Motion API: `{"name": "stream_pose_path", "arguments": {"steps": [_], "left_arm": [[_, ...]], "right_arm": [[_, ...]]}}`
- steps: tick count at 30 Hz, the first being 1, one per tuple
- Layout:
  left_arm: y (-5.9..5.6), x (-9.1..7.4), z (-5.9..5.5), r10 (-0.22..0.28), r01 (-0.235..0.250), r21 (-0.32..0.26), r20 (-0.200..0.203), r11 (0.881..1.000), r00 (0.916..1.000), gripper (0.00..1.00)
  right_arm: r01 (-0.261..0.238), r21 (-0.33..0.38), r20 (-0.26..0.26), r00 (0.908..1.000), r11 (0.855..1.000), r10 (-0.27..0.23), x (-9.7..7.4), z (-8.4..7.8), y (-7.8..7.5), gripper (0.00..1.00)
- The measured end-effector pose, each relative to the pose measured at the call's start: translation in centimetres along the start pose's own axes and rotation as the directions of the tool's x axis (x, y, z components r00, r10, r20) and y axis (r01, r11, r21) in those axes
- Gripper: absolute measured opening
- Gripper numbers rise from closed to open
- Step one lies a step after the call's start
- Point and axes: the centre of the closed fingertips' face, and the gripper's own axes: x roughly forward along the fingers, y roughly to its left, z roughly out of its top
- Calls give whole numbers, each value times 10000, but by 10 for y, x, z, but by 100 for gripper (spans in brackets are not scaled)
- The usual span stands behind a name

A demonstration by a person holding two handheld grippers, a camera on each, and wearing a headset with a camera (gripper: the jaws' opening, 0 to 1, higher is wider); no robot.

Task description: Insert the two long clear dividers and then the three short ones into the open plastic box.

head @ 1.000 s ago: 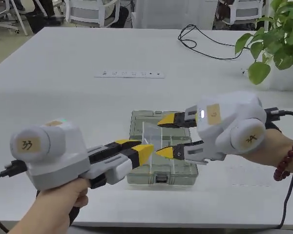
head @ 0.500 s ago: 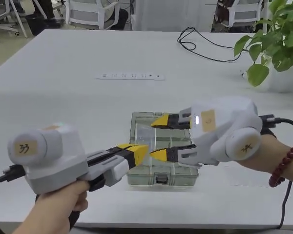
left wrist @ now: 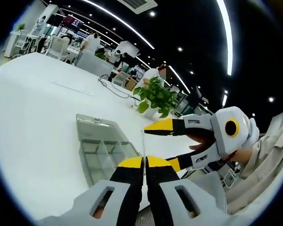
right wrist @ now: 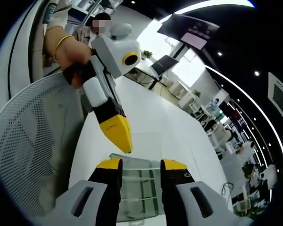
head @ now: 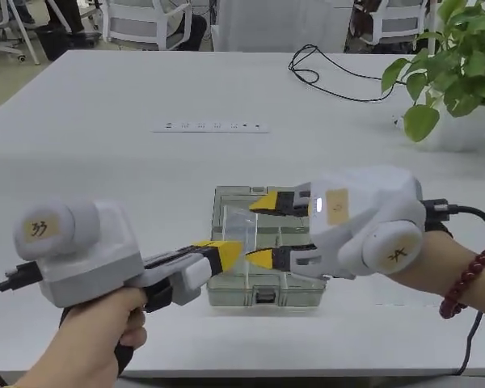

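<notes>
A clear plastic box (head: pixel 263 295) lies open on the white table, with dividers standing inside it. It also shows as the box (left wrist: pixel 100 149) and the box (right wrist: pixel 137 184). My left gripper (head: pixel 226 251) is shut on a thin clear divider (head: pixel 239 230), which it holds upright over the box's near left part. The divider's edge (left wrist: pixel 143 143) rises from the shut left gripper (left wrist: pixel 145 163). My right gripper (head: pixel 257 230) is open, one jaw above and one below the divider's right side. The same gripper (right wrist: pixel 141 165) faces the left gripper's yellow tip (right wrist: pixel 119 134).
A potted plant (head: pixel 449 73) stands at the table's right. Behind the box lie a black cable (head: pixel 331 77) and a white strip (head: pixel 210 126). Office chairs stand beyond the far edge. The table's near edge runs just below the hands.
The right gripper has moved left, so its open jaws now sit closer around the divider and the left gripper's tips. The left gripper keeps its hold.
</notes>
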Motion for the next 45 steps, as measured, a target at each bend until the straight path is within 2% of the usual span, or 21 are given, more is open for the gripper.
{"name": "stream_pose_path", "arguments": {"steps": [3, 8, 10, 16, 18, 21, 22, 24, 25, 28, 30, 31, 32, 34, 35, 37, 38, 39, 43, 44, 45], "left_arm": [[2, 3, 1, 35, -33, 149, -91, 9999, 10000, 0], [12, 4, -6, 461, -400, 1128, -520, 9928, 9976, 0], [15, 3, -10, 650, -525, 1711, -683, 9839, 9955, 0], [22, 2, -15, 1008, -585, 3308, -1121, 9419, 9886, 0], [22, 2, -15, 1038, -504, 3844, -1196, 9218, 9874, 0], [20, 2, -16, 1015, -200, 4781, -1453, 8781, 9842, 0], [18, 2, -16, 981, -4, 5298, -1563, 8481, 9828, 0], [16, 2, -17, 1006, 261, 5992, -1770, 8002, 9791, 0], [15, 2, -18, 1054, 314, 6127, -1859, 7897, 9769, 0], [13, 2, -21, 1077, 690, 6763, -2157, 7334, 9705, 0], [10, 1, -24, 1035, 946, 7022, -2342, 7057, 9667, 0], [7, 1, -24, 905, 1106, 7114, -2386, 6941, 9669, 0], [6, 1, -25, 826, 1202, 7067, -2457, 6972, 9658, 0], [4, 0, -28, 711, 1465, 7201, -2628, 6783, 9622, 0], [5, -1, -29, 802, 1557, 7371, -2740, 6576, 9584, 0], [4, -1, -31, 718, 1697, 7353, -2847, 6562, 9559, 0], [3, -1, -31, 685, 1751, 7395, -2864, 6500, 9557, 0], [2, -2, -32, 643, 1862, 7488, -2919, 6361, 9543, 0], [-3, -3, -36, 394, 2242, 7566, -3131, 6142, 9489, 0], [-5, -4, -37, 324, 2392, 7630, -3221, 6005, 9462, 0], [-7, -4, -39, 278, 2550, 7758, -3307, 5772, 9433, 0]], "right_arm": [[68, 353, 71, 10000, 9994, -70, -2, -1, -2, 33], [221, 993, 208, 9995, 9948, -243, -6, -3, -8, 33], [181, 1206, 286, 9994, 9925, -218, -6, -2, -9, 33], [-305, 2084, 771, 9969, 9776, 147, -7, 2, -8, 33], [-543, 2267, 902, 9953, 9724, 346, -7, 2, -5, 32], [-750, 2389, 991, 9937, 9681, 525, -8, 2, -4, 32], [-760, 2419, 1000, 9936, 9673, 530, -8, 1, -4, 32], [-966, 2601, 1148, 9910, 9607, 686, -9, 3, -2, 31], [-1026, 2629, 1217, 9899, 9593, 725, -10, 3, -1, 31], [-1212, 2488, 1217, 9882, 9609, 932, -10, 3, 3, 29], [-1450, 2506, 1305, 9848, 9572, 1150, -11, 2, 6, 28], [-1527, 2501, 1339, 9835, 9561, 1220, -12, 3, 8, 28], [-1687, 2441, 1384, 9807, 9550, 1379, -12, 2, 11, 27], [-1888, 2357, 1365, 9777, 9533, 1599, -13, 1, 15, 27], [-1939, 2325, 1364, 9767, 9531, 1654, -13, 1, 16, 26], [-2117, 2243, 1343, 9735, 9513, 1850, -13, -1, 20, 25], [-2252, 2193, 1349, 9706, 9493, 1991, -13, -1, 23, 24], [-2314, 2175, 1360, 9692, 9482, 2053, -13, -1, 25, 24], [-2654, 2062, 1485, 9599, 9418, 2380, -14, 1, 32, 22], [-2766, 2019, 1529, 9564, 9395, 2487, -15, 2, 35, 21], [-2948, 1963, 1611, 9505, 9352, 2658, -15, 4, 38, 20]]}}
